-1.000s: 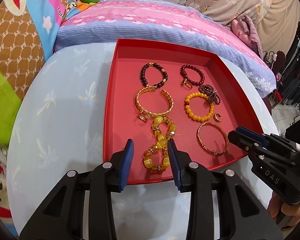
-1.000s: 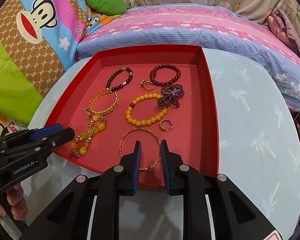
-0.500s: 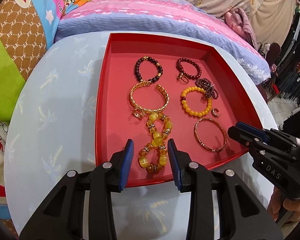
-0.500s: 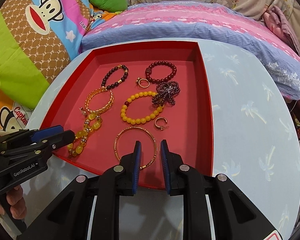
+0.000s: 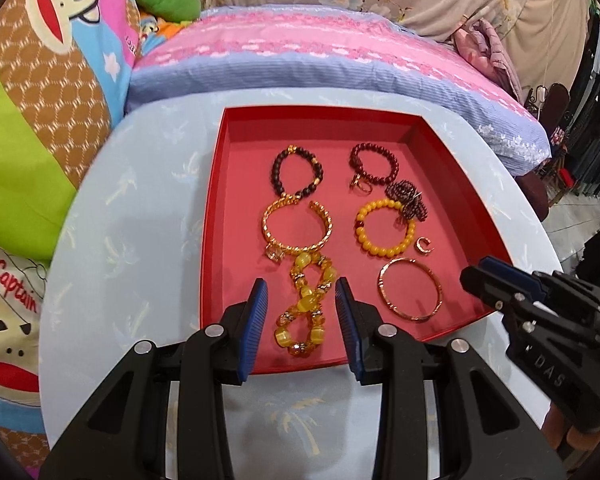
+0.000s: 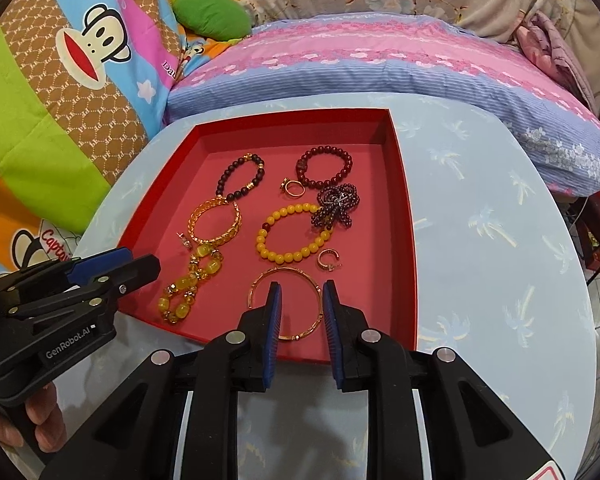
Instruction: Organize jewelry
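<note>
A red tray (image 5: 452, 184) (image 6: 404, 200) on the round table holds several bracelets, a ring and an earring. My left gripper (image 5: 300, 296) is open and empty above the tray's near edge, over a chunky yellow bead bracelet (image 5: 306, 308). My right gripper (image 6: 299, 300) is open and empty above a thin rose-gold bangle (image 6: 286, 308), which also shows in the left wrist view (image 5: 410, 295). Further in lie a gold cuff (image 5: 298, 226), a yellow bead bracelet (image 5: 384, 226), a dark bead bracelet (image 5: 298, 170), a maroon bead bracelet (image 5: 374, 164), a dark bead cluster (image 6: 336, 204), a ring (image 6: 294, 188) and an earring (image 6: 329, 259).
The tray sits on a round light-blue table (image 6: 500, 240). A pink and blue pillow (image 6: 380, 68) lies behind it, cartoon blankets (image 6: 68, 72) to the left. The right gripper shows at the right of the left wrist view (image 5: 540, 312). The left gripper shows at the left of the right wrist view (image 6: 60, 304).
Both grippers have pulled back and risen a little, so the tray looks smaller and further. Both stay open. The jewelry has not moved.
</note>
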### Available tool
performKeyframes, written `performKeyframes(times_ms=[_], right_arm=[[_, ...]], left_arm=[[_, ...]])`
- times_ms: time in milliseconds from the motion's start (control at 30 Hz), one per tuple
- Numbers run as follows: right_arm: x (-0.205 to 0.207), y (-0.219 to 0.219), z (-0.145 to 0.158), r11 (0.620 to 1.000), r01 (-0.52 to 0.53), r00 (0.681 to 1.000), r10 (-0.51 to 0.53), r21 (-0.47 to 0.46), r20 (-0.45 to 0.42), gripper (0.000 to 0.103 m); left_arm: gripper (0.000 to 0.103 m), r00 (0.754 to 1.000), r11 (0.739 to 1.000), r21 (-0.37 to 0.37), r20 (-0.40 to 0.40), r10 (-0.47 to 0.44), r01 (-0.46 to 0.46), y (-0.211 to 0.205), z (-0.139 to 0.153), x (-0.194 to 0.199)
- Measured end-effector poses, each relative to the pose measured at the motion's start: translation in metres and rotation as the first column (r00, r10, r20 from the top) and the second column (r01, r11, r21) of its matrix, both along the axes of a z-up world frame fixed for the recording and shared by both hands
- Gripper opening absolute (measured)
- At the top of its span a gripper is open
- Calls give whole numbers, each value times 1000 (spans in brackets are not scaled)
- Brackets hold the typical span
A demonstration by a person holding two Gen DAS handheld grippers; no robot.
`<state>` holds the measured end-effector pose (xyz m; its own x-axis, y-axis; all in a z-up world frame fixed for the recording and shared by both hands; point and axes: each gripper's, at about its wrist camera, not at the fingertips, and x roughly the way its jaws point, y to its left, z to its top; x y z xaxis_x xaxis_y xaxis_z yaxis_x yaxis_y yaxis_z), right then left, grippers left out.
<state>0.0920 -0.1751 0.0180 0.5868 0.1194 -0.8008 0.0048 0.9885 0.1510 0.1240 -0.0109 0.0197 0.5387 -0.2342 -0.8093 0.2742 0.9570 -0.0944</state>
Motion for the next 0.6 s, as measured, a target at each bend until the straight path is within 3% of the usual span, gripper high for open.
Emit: performKeyframes(times_ms=[200,267,433,600], right_arm=[[-8,1,7,1000,22,1000,-22,-21,22,32],[-10,2,9,999,26,999,-26,-24,30,40],[-14,5,13,998,32,998,-30,-51,50,52],[-16,4,15,997,47,998,-44,-59,55,55]], left_arm=[[39,999,998,49,8,32,-33,-7,4,-7],[50,999,998,47,6,43,-43,-7,5,-8],[61,998,996,68,26,54,-55,-11,7,-12],[64,997,995,77,25,68,-70,-11,7,-14]])
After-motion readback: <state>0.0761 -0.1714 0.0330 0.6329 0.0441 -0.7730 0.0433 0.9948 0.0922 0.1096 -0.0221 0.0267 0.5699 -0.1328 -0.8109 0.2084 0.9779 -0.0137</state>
